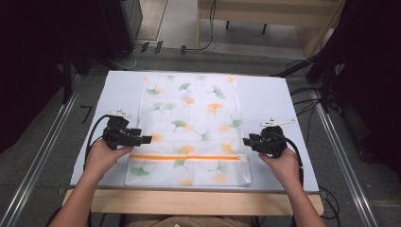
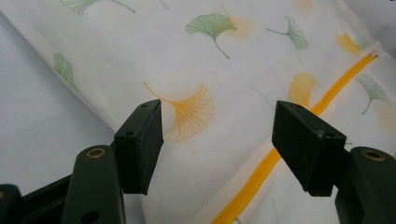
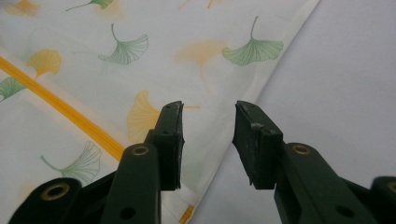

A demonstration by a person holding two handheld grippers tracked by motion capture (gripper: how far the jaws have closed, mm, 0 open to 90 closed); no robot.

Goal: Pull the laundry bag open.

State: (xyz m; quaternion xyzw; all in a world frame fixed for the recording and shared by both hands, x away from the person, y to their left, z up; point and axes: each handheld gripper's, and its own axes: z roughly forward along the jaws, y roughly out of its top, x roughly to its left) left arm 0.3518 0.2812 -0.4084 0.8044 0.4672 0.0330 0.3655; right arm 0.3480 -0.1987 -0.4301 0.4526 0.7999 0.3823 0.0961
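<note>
The person is sitting at the near edge of the desk (image 1: 283, 94), a hand at each side of a flat bag (image 1: 189, 127) that is lying in the middle of the white top, its long sides running near to far. Both grippers are pointing inward at the bag's side edges, roughly level with the zip (image 1: 189, 157).

The left gripper (image 1: 145, 139) is hovering at the bag's left edge with its fingers (image 2: 140, 140) standing wide and nothing between them; cloth and zip are lying beyond. The right gripper (image 1: 247, 141) is hanging at the right edge with its fingers (image 3: 170, 140) partly apart, narrower than the left's, over the hem but not pressing on it.

Judging from this, the step in hand is lining up a two-sided grasp of the bag, likely to fold or lift it. The next move is calling for each pair of fingers to dip to the desk, slip over an edge and pinch thin cloth without dragging it out of square.

The bag is looking like fine, slightly sheer white mesh, limp and flat, printed with green and orange fan-shaped leaves. The zip is running as a straight orange band across the near part. The desk surface is looking smooth and matte.
</note>
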